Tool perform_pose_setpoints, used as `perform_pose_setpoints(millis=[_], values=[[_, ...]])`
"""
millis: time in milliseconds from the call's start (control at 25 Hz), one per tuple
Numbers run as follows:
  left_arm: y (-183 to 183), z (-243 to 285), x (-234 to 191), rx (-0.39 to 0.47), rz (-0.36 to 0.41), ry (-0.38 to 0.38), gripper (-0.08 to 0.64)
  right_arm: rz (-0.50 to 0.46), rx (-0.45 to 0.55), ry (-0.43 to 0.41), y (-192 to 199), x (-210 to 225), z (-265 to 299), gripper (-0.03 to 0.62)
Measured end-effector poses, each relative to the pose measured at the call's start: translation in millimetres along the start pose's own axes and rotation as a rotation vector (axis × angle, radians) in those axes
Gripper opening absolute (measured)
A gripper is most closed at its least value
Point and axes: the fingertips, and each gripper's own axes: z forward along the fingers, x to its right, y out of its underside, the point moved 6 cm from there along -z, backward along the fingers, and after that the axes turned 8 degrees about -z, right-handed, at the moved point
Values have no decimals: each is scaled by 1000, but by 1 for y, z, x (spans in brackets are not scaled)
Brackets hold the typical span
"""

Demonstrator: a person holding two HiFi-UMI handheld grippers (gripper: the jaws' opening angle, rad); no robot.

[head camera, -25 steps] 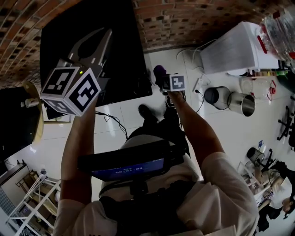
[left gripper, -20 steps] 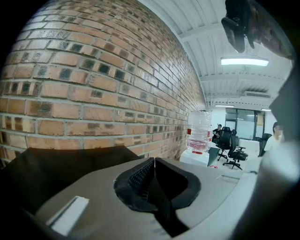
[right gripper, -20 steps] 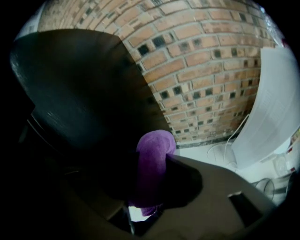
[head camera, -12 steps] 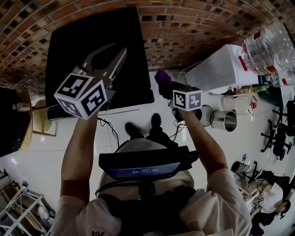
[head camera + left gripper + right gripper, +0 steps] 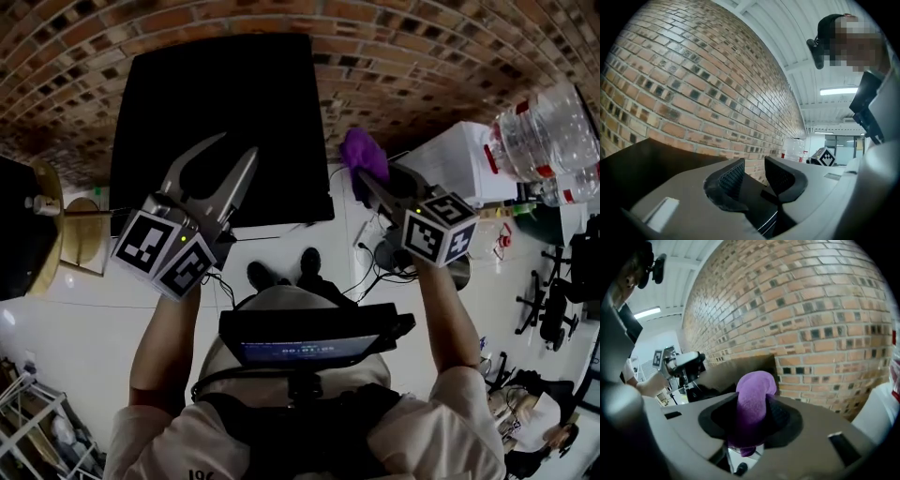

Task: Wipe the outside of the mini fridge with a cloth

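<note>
Head view: black boxy mini fridge (image 5: 220, 94) against red brick wall (image 5: 422, 56). Left hand-held gripper (image 5: 238, 145) before it, jaws just been opening, moderately apart. Its own view shows nothing between them. Right hand-held gripper (image 5: 367, 183) clamps crumpled purple cloth (image 5: 364, 150); only right gripper view shows the pads gripping.

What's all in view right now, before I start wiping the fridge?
mini fridge: one, black, against the wall, ahead of the left gripper
brick wall: one, red-brown, behind the fridge
cloth: one, purple, in the right gripper
white box: one, white, right of the fridge
water bottles: at least two, clear with red trim, far right
chest screen: one, dark, on the person's front
left gripper: one, grey, jaws have just been opening, nothing between them
right gripper: one, grey, shut on the cloth
</note>
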Motion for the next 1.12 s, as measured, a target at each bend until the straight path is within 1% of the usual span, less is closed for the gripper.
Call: perform_pose_setpoints(millis=[120,160,280,400,520,640,720,880,1120], values=[[-3,-12,1,11,12,-1,140,-111,33,-24,-37,-18,-5,152],[-4,-17,2,15,15,-1,130,-146,42,-38,-48,-27,-4,152],[-4,-32,0,25,3,-13,112,-227,71,-99,-76,-57,7,153],[0,-47,-10,43,-23,-53,112,-294,91,-164,-99,-88,34,155],[2,-63,-20,68,-59,-105,104,-345,88,-233,-115,-117,69,156],[0,-75,-26,85,-85,-133,100,-369,54,-291,-121,-141,104,160],[-3,-84,-28,103,-95,-149,100,-389,23,-309,-122,-153,123,160],[-6,-97,-31,119,-104,-168,100,-411,-49,-305,-116,-164,155,161],[2,-99,-30,82,-109,-162,101,-482,-157,-287,-101,-172,183,167]])
